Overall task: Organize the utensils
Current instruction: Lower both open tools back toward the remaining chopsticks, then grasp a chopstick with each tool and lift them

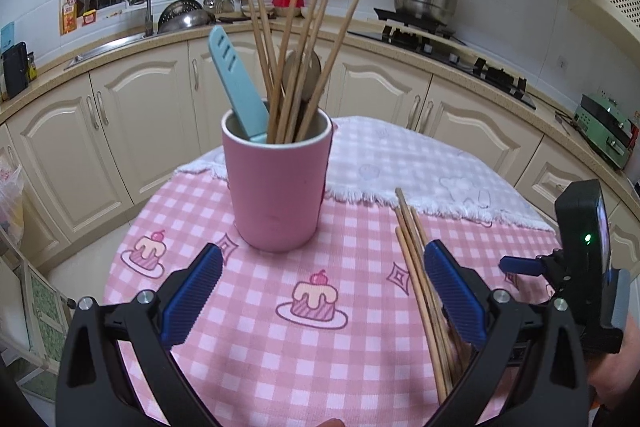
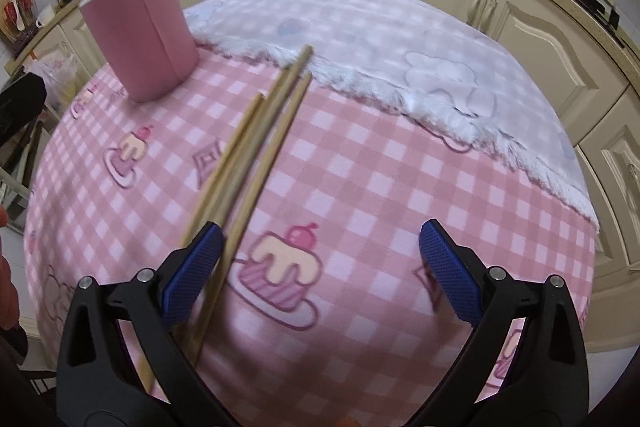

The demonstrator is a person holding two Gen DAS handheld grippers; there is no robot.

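A pink cup (image 1: 276, 187) stands on the checked tablecloth and holds several wooden chopsticks (image 1: 292, 59), a light blue spatula (image 1: 236, 79) and a wooden spoon (image 1: 302, 71). My left gripper (image 1: 324, 267) is open just in front of the cup, with nothing between its fingers. A loose bundle of chopsticks (image 1: 416, 267) lies on the cloth beside its right finger. In the right wrist view that bundle (image 2: 256, 155) runs past the left finger of my open right gripper (image 2: 322, 239). The cup (image 2: 144, 39) stands at the upper left there.
The round table (image 2: 400, 179) carries a pink checked cloth, with a white fringed cloth (image 2: 400, 39) over its far half. Cream cabinets (image 1: 132, 131) and a counter with sink and stove curve behind it. The right gripper's blue finger (image 1: 518, 264) shows at the right edge.
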